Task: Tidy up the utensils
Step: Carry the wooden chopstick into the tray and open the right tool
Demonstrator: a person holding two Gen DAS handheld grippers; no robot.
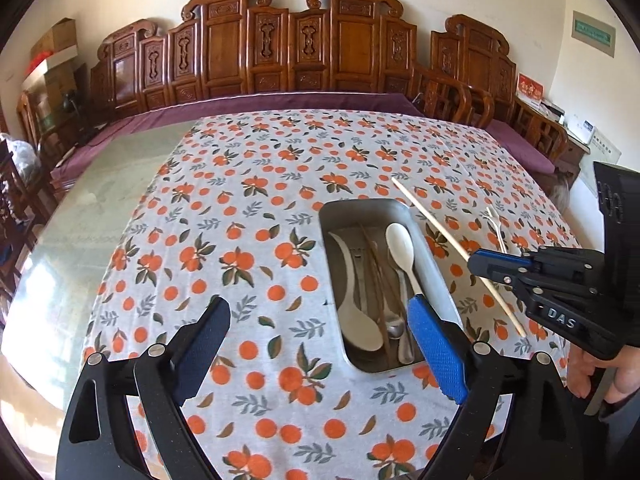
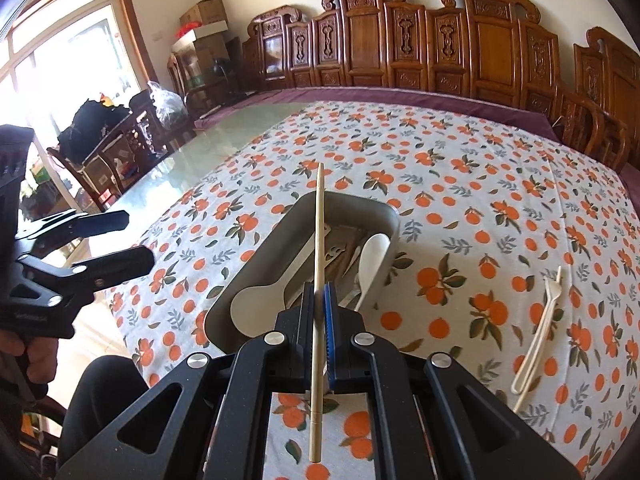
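I see a metal tray (image 1: 434,264) sitting on the worktop (image 1: 100,184), on a cloth with oranges (image 1: 256,208) printed on it. Everything else I place from that tray.

Inside the tray lie a big white rice paddle (image 1: 354,304), a white spoon (image 1: 402,250), some dark brown chopsticks (image 1: 374,276) and a shiny metal spoon (image 1: 396,330). They all lie lengthwise in the tray.

My left gripper (image 1: 316,344) hangs over the near end of the tray. Its jaws are spread wide and there is nothing between them. One blue pad sits just above the tray's near right corner.

My right gripper (image 2: 320,312) is on the right side of the tray, above its near rim. Its jaws are pressed together on a pale wooden chopstick (image 2: 319,240). The stick pokes out both ways, with its far tip reaching over the tray.

To the right of the tray, well apart from it, a white plastic fork (image 2: 546,320) lies flat on the cloth.
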